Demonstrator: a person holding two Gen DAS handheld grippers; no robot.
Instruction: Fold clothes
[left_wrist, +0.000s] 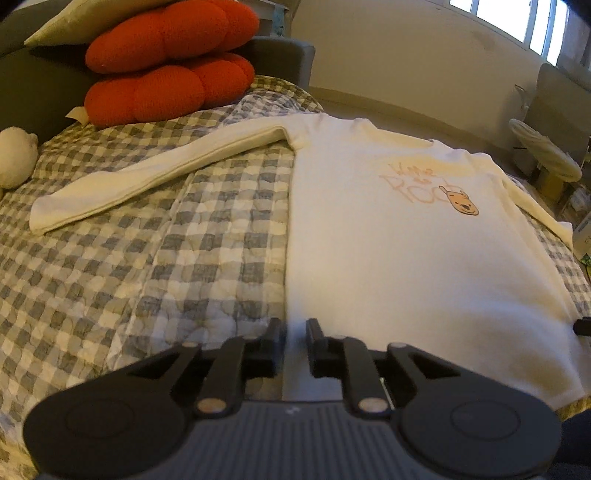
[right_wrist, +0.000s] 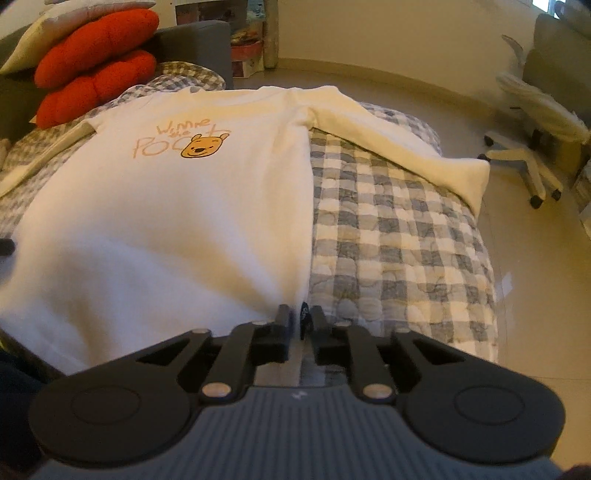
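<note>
Checked quilt (right_wrist: 399, 236) on bed; 2 red cushions (left_wrist: 166, 66); beige floor (right_wrist: 535, 258); bright window (left_wrist: 517, 18).

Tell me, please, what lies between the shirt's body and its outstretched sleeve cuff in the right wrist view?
Only bare checkered quilt separates the shirt body from the sleeve cuff; nothing rests there in the right wrist view.

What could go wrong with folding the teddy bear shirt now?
1. Each gripper, left gripper and right gripper, has only a thin bit of the shirt's bottom corners between its fingers, so a corner might slip out.
2. The long sleeve lies spread out sideways, so it could trail or bunch up.
3. The checked quilt is puffy, so it might get pinched too.
</note>
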